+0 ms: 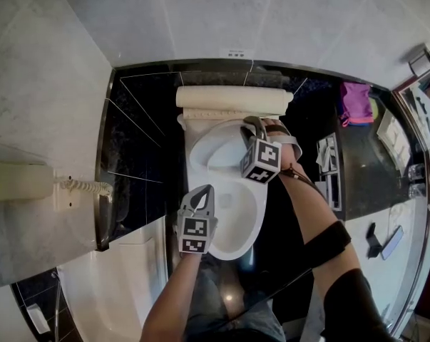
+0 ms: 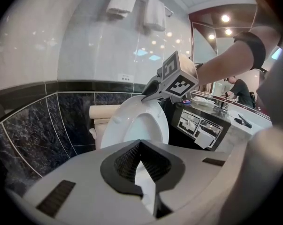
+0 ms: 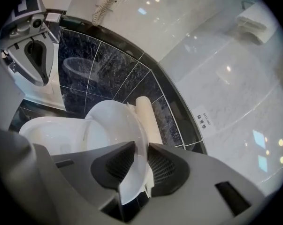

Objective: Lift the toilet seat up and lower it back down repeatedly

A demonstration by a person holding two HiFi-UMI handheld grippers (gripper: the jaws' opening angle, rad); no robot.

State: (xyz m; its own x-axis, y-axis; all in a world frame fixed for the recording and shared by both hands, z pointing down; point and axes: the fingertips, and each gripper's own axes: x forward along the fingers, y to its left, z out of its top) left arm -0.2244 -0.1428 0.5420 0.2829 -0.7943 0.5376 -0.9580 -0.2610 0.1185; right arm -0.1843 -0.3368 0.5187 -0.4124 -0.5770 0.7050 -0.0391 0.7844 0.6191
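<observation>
So the right gripper (image 3: 137, 150) is pinching the rim of the toilet seat (image 3: 115, 121), with the white edge squeezed right between its two dark pads. The seat's tipped up off the bowl (image 1: 236, 219), standing at a slant in front of the black marble wall. The left gripper (image 2: 140, 146) hangs over the front of the bowl, jaws pressed together with nothing in them.
</observation>
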